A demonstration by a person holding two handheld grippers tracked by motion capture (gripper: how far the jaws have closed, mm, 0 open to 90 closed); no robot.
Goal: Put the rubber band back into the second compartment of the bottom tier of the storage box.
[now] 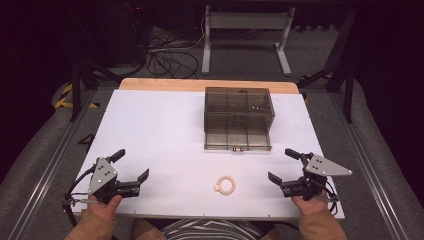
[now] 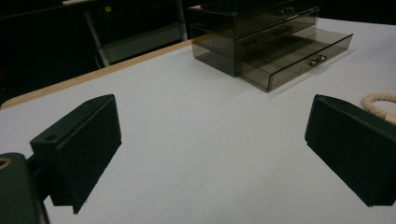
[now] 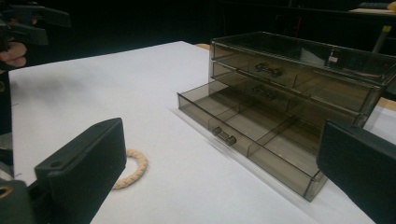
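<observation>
- Spreading wide across the frame, the white worktop (image 1: 160,130) gives both hands a bare, flat stage, its wooden edge peeking out at the far side.
- Sitting toward the far middle, the smoky see-through drawer box (image 1: 239,118) has its bottom drawer (image 3: 247,140) pulled out toward the person; my read is it stands open to take something in.
- Down at the near left corner, the left claw (image 1: 134,167) is released, jaws spread with nothing between them, resting low and angled inward, well apart from the box.
- Mirroring it at the near right corner, the right claw (image 1: 286,165) is released too, jaws wide and empty, pointing inward toward the middle.
- Smallest of all, the rope ring (image 1: 226,185) lies flat on the worktop between the two claws, nearer the right one and in front of the open drawer, touched by neither; the right claw looks best placed to take it.
</observation>
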